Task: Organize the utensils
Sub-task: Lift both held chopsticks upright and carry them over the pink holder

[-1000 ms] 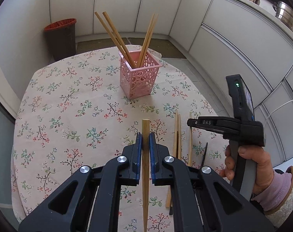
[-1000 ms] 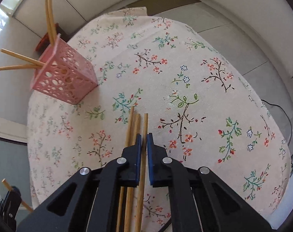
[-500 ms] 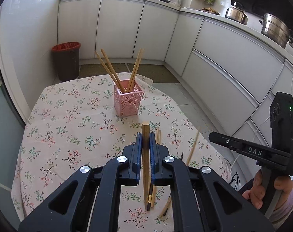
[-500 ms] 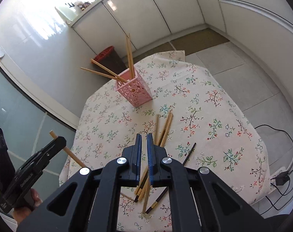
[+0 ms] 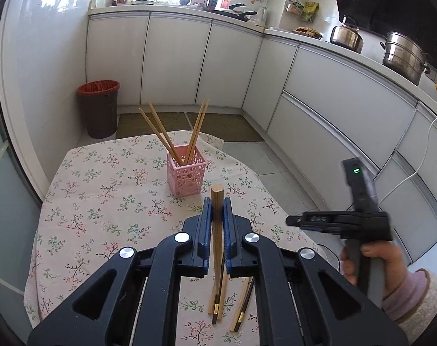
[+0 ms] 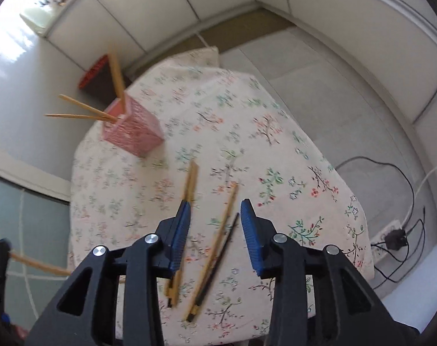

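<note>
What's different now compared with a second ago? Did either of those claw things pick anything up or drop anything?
The left gripper has lifted its chopstick off the table and holds it clamped. The right gripper was shut among the loose chopsticks; it rose empty and its jaws are now opening above them, gripping nothing. The pink basket with its four chopsticks stayed put.

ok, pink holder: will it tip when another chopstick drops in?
Possibly. The pink holder is perforated plastic, so likely light, and its chopsticks lean far beyond the rim. On the tablecloth it may also slide when bumped.
</note>
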`<state>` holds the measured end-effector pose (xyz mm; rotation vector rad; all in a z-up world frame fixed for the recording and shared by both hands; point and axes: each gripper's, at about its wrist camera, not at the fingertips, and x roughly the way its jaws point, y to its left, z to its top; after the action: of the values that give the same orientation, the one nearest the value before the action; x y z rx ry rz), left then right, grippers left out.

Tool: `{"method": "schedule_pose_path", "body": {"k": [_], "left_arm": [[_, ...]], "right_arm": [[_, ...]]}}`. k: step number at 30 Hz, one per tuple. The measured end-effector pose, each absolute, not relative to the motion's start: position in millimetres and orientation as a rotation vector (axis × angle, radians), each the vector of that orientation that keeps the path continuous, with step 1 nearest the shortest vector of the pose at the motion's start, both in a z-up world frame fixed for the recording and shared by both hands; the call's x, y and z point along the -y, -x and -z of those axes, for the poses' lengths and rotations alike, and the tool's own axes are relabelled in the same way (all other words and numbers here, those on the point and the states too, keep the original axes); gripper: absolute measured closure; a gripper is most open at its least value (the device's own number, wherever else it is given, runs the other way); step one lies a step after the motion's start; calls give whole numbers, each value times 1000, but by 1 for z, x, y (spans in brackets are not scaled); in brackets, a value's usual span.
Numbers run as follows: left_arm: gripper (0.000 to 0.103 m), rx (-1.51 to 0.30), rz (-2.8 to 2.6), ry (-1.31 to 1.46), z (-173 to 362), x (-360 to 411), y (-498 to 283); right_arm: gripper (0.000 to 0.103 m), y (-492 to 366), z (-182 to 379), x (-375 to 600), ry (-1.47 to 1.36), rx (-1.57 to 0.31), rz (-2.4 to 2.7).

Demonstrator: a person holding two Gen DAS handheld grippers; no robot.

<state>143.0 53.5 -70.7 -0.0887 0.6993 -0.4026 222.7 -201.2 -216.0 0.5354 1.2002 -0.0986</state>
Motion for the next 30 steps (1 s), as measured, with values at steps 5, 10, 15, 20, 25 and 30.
{"method": "schedule_pose_path", "body": {"k": [5, 10, 15, 20, 25, 30], "left_arm": [[96, -690, 410, 104, 72, -63, -147], [96, -692, 403, 116, 75, -74, -153], [96, -706, 388, 133, 81, -81, -159], [96, -712, 386, 142, 78, -81, -158], [96, -701, 382, 141, 68, -77, -153], [96, -687, 390, 130, 58, -71, -145]], "right_arm": [[65, -254, 275, 184, -486, -1316, 179], [84, -271, 292, 158, -346, -1318, 217], [97, -261, 291, 156, -401, -1248, 212], [98, -237, 247, 161, -453, -1128, 123], [98, -206, 181, 160, -443, -989, 23], [98, -192, 145, 166, -430, -931, -10]]}}
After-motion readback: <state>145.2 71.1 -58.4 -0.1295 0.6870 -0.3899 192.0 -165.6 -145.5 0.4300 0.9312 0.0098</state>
